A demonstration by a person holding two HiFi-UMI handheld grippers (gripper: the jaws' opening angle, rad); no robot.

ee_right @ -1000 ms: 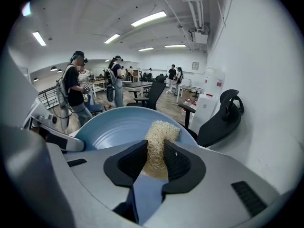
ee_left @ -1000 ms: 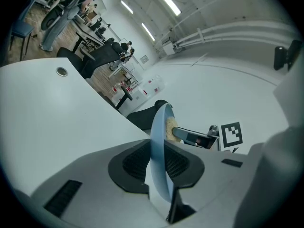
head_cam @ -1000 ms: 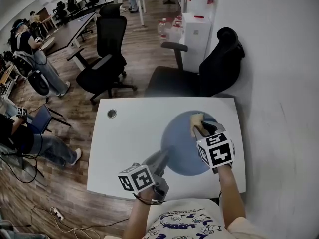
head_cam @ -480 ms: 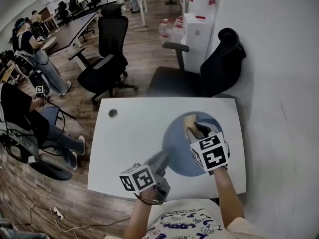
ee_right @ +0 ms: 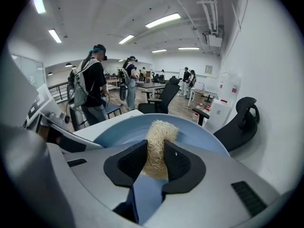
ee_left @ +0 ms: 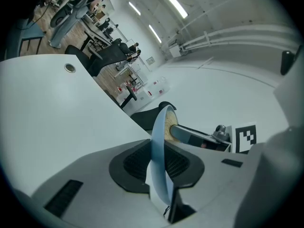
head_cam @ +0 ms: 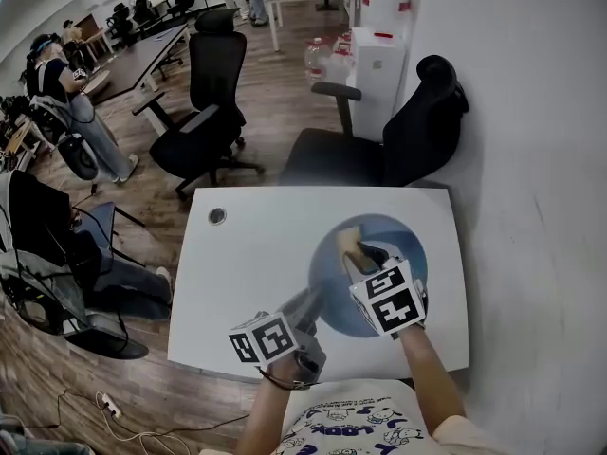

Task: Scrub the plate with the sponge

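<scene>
A round blue plate (head_cam: 403, 243) lies on the right half of the white table (head_cam: 247, 273). My left gripper (head_cam: 308, 303) is shut on the plate's near-left rim; in the left gripper view the rim (ee_left: 156, 141) runs edge-on between the jaws. My right gripper (head_cam: 357, 254) is shut on a tan fibrous sponge (head_cam: 347, 239), which rests on the left part of the plate. In the right gripper view the sponge (ee_right: 159, 137) sticks out past the pads onto the plate (ee_right: 204, 139).
A black office chair (head_cam: 408, 131) stands just behind the table, and another (head_cam: 204, 102) stands further back to the left. A cable hole (head_cam: 217, 216) sits at the table's far-left corner. A white wall runs along the right. People stand and sit at the left.
My right gripper has slid the sponge leftward and a little nearer across the plate. The left gripper and the plate have stayed put.
</scene>
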